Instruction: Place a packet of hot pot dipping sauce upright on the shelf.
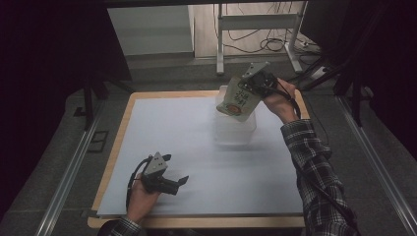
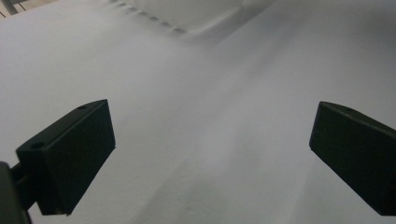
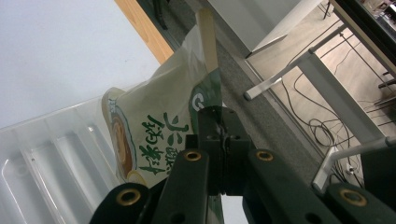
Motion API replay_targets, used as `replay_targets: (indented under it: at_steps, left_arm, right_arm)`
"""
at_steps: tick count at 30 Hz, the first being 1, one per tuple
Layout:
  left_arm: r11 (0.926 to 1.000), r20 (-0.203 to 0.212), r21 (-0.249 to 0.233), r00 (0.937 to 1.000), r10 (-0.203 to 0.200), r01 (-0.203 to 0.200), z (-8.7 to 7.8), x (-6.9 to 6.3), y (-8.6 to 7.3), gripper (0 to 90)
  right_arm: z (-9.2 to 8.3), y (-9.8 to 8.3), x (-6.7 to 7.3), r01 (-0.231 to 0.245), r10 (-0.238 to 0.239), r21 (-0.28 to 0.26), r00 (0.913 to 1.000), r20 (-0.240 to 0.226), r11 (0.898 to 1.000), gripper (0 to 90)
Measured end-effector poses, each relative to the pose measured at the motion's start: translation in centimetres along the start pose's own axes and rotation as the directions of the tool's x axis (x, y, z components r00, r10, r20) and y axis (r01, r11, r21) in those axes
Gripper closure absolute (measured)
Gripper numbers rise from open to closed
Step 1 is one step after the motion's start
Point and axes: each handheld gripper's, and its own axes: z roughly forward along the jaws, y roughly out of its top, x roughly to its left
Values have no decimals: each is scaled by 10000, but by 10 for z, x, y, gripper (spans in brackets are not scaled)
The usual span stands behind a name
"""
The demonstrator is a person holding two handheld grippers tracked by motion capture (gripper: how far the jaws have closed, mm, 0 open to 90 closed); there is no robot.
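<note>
My right gripper (image 1: 253, 82) is shut on the top edge of a cream snack pouch (image 1: 238, 101) with green lettering. The pouch hangs tilted in the air above a clear plastic bin (image 1: 234, 129) at the far right of the table. In the right gripper view the pouch (image 3: 154, 130) is pinched between the closed jaws, with the ribbed bin (image 3: 51, 163) below it. My left gripper (image 1: 175, 169) rests low over the white sheet (image 1: 196, 147) near the front left. It is open, and its two black pads (image 2: 70, 158) stand wide apart with nothing between them.
The white sheet covers a wooden table (image 1: 125, 120) with its edge showing at the left. Beyond the far edge are a metal desk frame (image 1: 255, 22) and loose cables (image 1: 273, 44) on the floor. An aluminium rail (image 1: 69, 172) runs along the left side.
</note>
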Motion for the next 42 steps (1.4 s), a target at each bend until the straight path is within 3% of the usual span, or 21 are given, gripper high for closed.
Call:
replay_targets:
  at_steps: [5,8,15,25,28,32,34,42]
  left_arm:
    - [10000,-8,4,10000,20,-20,0,0,0,2]
    - [10000,-11,-11,10000,-3,3,0,0,0,2]
    - [10000,-12,4,10000,13,-13,0,0,0,3]
    - [10000,-30,-4,10000,3,-3,0,0,0,3]
    - [10000,-33,-7,10000,-2,2,0,0,0,3]
    - [10000,-33,-11,10000,-3,2,0,0,0,3]
    - [10000,-33,-11,10000,-3,3,0,0,0,3]
    - [10000,-39,-1,10000,0,0,0,0,0,3]
  right_arm:
    - [7,1,7,114,-112,86,9995,-290,9999,874]
    - [10,1,11,209,-208,105,9998,-57,9997,875]
    - [6,1,6,-204,196,-179,9989,-427,9996,875]
    - [-6,-1,-1,483,-479,204,9987,-199,9986,891]
    - [-8,0,-4,478,-468,236,9980,-418,9986,888]
    - [-1,2,2,684,-667,268,9959,-608,9973,880]
    - [3,2,7,836,-824,283,9958,-397,9961,880]
    - [2,8,5,115,-128,-284,9990,-438,9995,877]
